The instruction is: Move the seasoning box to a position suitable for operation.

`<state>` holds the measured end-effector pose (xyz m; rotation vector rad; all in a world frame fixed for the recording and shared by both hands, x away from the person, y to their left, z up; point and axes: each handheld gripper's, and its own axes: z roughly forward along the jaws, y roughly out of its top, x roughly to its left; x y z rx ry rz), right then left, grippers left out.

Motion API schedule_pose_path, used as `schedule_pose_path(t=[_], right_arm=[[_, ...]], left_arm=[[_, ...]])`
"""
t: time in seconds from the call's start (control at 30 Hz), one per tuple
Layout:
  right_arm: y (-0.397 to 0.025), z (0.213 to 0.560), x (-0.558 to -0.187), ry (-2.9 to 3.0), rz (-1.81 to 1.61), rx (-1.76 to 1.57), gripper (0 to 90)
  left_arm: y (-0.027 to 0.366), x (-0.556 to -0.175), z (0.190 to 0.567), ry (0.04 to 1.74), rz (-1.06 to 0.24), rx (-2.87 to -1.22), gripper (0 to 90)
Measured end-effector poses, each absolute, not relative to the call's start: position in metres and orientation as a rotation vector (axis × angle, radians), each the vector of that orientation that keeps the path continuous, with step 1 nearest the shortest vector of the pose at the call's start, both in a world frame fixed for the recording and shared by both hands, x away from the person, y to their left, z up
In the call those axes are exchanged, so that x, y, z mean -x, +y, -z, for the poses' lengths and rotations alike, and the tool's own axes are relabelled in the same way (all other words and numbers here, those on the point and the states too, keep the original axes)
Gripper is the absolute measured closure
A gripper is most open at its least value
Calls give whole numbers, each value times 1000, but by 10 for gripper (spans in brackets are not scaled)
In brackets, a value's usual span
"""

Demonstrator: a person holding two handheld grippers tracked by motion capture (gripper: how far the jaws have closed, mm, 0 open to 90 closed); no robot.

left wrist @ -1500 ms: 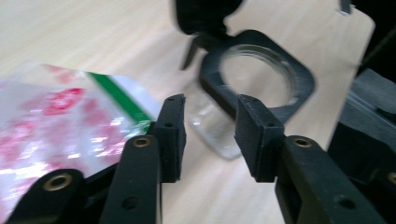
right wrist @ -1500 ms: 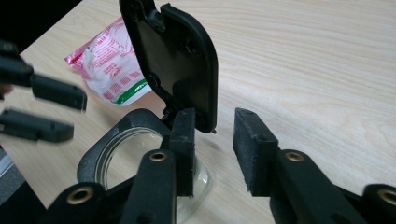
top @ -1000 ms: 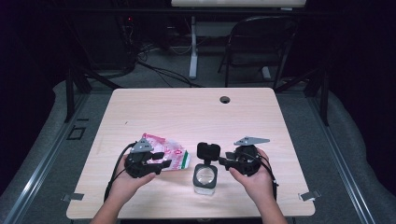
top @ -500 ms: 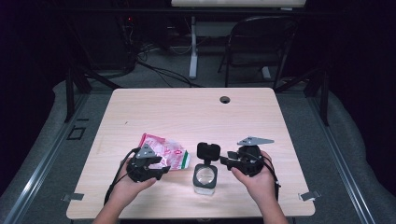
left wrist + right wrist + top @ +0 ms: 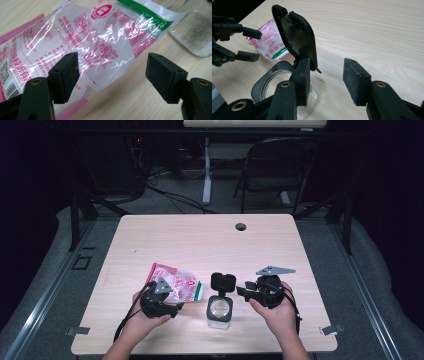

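Bag (image 5: 100,47): a flat, clear plastic packet with pink edges, pink printed characters, a red oval logo near the top and a green band across one end; white grains show through the film, which is creased and shiny.
Bag, place: it lies flat on the table (image 5: 200,240), in the near left part of the top, with its green end pointing toward the jar (image 5: 219,310); in the high view it sits just past the left gripper (image 5: 176,307).
Left gripper: held low over the near end of the bag. Its fingers (image 5: 65,75) are spread wide. In the left gripper view one finger stands over the bag's printed film and the other over bare wood beside it; whether either touches the bag cannot be told.
Jar: a clear, squarish container with a black collar round its mouth, standing upright on the table just beside the bag's green end, between the two grippers.
Lid (image 5: 295,37): a black hinged flap, rounded at the corners, swung up and standing open above the jar's far edge.
Right gripper (image 5: 325,82): held at the right of the jar with its fingers (image 5: 355,80) spread apart. One finger is close against the jar's collar under the lid, the other over bare table, and nothing is pinched between them.
Table: pale wood grain, with a small dark round hole (image 5: 241,226) near its far edge.
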<state>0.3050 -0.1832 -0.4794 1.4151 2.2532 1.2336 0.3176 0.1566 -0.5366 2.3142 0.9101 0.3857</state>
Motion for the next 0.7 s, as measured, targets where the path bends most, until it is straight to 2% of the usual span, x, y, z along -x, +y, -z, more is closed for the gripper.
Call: schedule_pose_path(t=[0.4, 0.7], right_arm=[[-183, 483, -305, 2261, -1220, -1410, 569], [-186, 482, -305, 2248, -1217, -1411, 568]], left_arm=[[148, -320, 550, 914, -514, -2344, 248], [143, -320, 556, 906, -554, -2332, 250]])
